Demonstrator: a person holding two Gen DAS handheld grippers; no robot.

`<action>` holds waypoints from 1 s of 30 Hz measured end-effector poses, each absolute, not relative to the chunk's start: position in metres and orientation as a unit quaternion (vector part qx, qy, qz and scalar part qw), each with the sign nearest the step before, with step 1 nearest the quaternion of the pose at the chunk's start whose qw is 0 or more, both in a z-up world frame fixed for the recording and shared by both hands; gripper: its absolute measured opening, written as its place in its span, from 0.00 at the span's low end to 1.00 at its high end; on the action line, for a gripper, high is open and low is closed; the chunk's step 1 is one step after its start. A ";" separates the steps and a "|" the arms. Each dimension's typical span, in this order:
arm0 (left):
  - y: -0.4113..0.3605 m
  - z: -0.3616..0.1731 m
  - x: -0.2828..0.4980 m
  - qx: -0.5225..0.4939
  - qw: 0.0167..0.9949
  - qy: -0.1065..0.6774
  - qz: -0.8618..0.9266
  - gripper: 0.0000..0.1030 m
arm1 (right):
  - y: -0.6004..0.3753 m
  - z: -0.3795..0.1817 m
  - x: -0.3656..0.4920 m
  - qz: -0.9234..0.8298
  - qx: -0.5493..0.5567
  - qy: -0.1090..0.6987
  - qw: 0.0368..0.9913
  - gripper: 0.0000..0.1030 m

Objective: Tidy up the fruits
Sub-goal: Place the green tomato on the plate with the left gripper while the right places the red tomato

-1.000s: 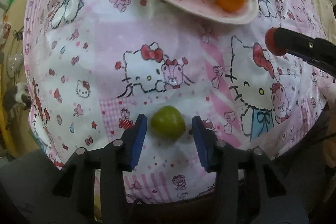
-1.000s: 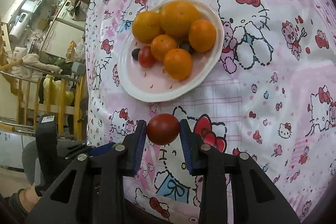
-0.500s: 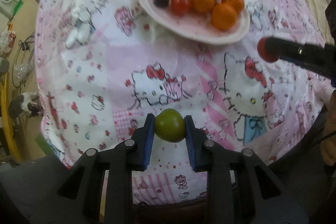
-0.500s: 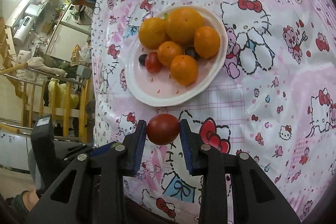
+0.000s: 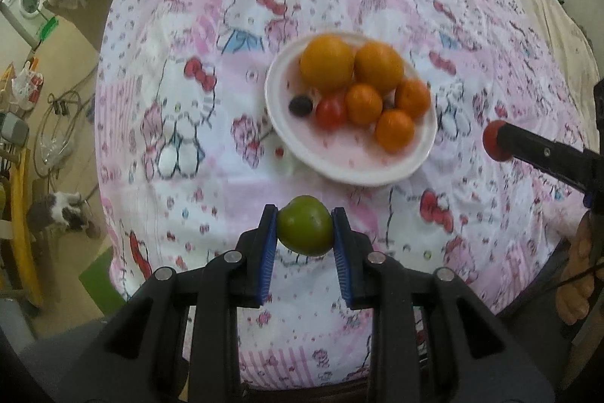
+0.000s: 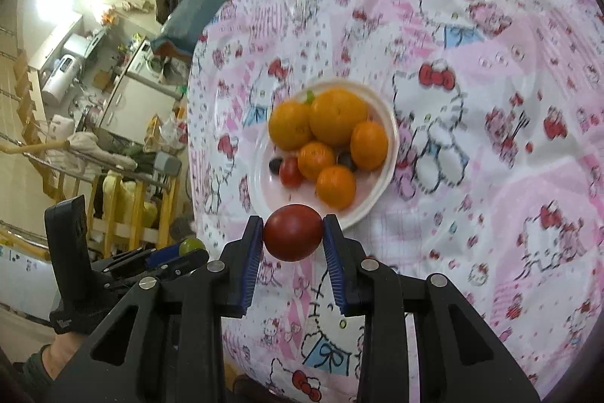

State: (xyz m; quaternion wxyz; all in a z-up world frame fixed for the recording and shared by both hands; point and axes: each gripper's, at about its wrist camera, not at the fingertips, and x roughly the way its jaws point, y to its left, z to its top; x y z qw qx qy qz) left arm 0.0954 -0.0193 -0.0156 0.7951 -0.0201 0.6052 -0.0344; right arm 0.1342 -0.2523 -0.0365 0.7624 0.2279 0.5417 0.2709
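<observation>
My left gripper (image 5: 304,227) is shut on a green fruit (image 5: 304,225) and holds it above the tablecloth, short of the white plate (image 5: 339,169). The plate carries several oranges (image 5: 327,63), a small red tomato (image 5: 331,109) and a dark grape (image 5: 301,105). My right gripper (image 6: 293,233) is shut on a red fruit (image 6: 293,233), raised just in front of the plate's near rim (image 6: 362,214). The right gripper with its red fruit also shows at the right in the left wrist view (image 5: 496,146). The left gripper with the green fruit shows at lower left in the right wrist view (image 6: 191,245).
The round table wears a pink Hello Kitty cloth (image 5: 181,108). The table edge drops off at the left to the floor, where a cat (image 5: 56,214) sits. Kitchen furniture and a wooden rack (image 6: 124,199) stand beyond the table's left edge.
My left gripper closed on the green fruit and lifted it off the cloth, pulling up and back. My right gripper rose with the red fruit; the plate looks farther in both views.
</observation>
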 end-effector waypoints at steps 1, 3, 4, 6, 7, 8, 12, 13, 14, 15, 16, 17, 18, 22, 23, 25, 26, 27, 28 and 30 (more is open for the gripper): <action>-0.021 -0.015 0.099 -0.019 0.796 0.603 -0.035 0.24 | -0.254 -0.034 0.136 0.272 0.229 0.537 0.765 0.33; -0.023 -0.012 0.108 -0.014 0.800 0.599 -0.036 0.24 | -0.256 -0.029 0.142 0.274 0.232 0.530 0.768 0.33; -0.023 -0.012 0.111 -0.014 0.800 0.598 -0.037 0.24 | -0.257 -0.027 0.143 0.275 0.231 0.528 0.769 0.33; -0.025 -0.012 0.118 -0.014 0.801 0.598 -0.039 0.24 | -0.256 -0.024 0.150 0.277 0.225 0.523 0.774 0.33; -0.025 -0.014 0.123 -0.012 0.800 0.598 -0.039 0.24 | -0.255 -0.023 0.153 0.278 0.221 0.522 0.776 0.33; -0.026 -0.015 0.127 -0.010 0.800 0.598 -0.038 0.24 | -0.255 -0.023 0.159 0.279 0.218 0.521 0.777 0.33; -0.030 -0.027 0.146 -0.010 0.796 0.604 -0.037 0.24 | -0.252 -0.032 0.181 0.281 0.229 0.529 0.767 0.33; -0.031 -0.031 0.149 -0.010 0.793 0.608 -0.039 0.24 | -0.251 -0.036 0.186 0.281 0.233 0.534 0.763 0.33; -0.033 -0.035 0.152 -0.011 0.789 0.612 -0.043 0.24 | -0.248 -0.039 0.191 0.281 0.234 0.538 0.759 0.33; -0.035 -0.040 0.155 -0.012 0.785 0.617 -0.048 0.24 | -0.247 -0.041 0.194 0.282 0.234 0.541 0.757 0.33; -0.039 -0.045 0.158 -0.010 0.780 0.623 -0.053 0.24 | -0.243 -0.044 0.198 0.284 0.232 0.544 0.755 0.33; -0.042 -0.049 0.160 -0.007 0.778 0.626 -0.056 0.24 | -0.239 -0.046 0.202 0.286 0.227 0.548 0.753 0.33; -0.046 -0.054 0.164 0.000 0.775 0.629 -0.060 0.24 | -0.235 -0.049 0.205 0.286 0.222 0.552 0.751 0.33; -0.053 -0.070 0.172 0.011 0.769 0.636 -0.062 0.24 | -0.223 -0.066 0.216 0.281 0.204 0.572 0.743 0.33; -0.054 -0.074 0.174 0.011 0.766 0.640 -0.064 0.24 | -0.221 -0.069 0.218 0.279 0.201 0.576 0.742 0.33; -0.056 -0.080 0.176 0.010 0.761 0.645 -0.066 0.24 | -0.216 -0.075 0.220 0.276 0.194 0.583 0.739 0.33; -0.056 -0.083 0.177 0.009 0.760 0.647 -0.065 0.24 | -0.214 -0.078 0.221 0.274 0.187 0.585 0.740 0.33; -0.056 -0.085 0.178 0.008 0.759 0.648 -0.064 0.24 | -0.212 -0.080 0.222 0.272 0.180 0.587 0.741 0.33; -0.055 -0.087 0.180 0.007 0.758 0.650 -0.062 0.24 | -0.210 -0.082 0.223 0.271 0.175 0.589 0.741 0.33; -0.055 -0.091 0.181 0.004 0.755 0.653 -0.059 0.24 | -0.207 -0.086 0.223 0.267 0.167 0.592 0.742 0.33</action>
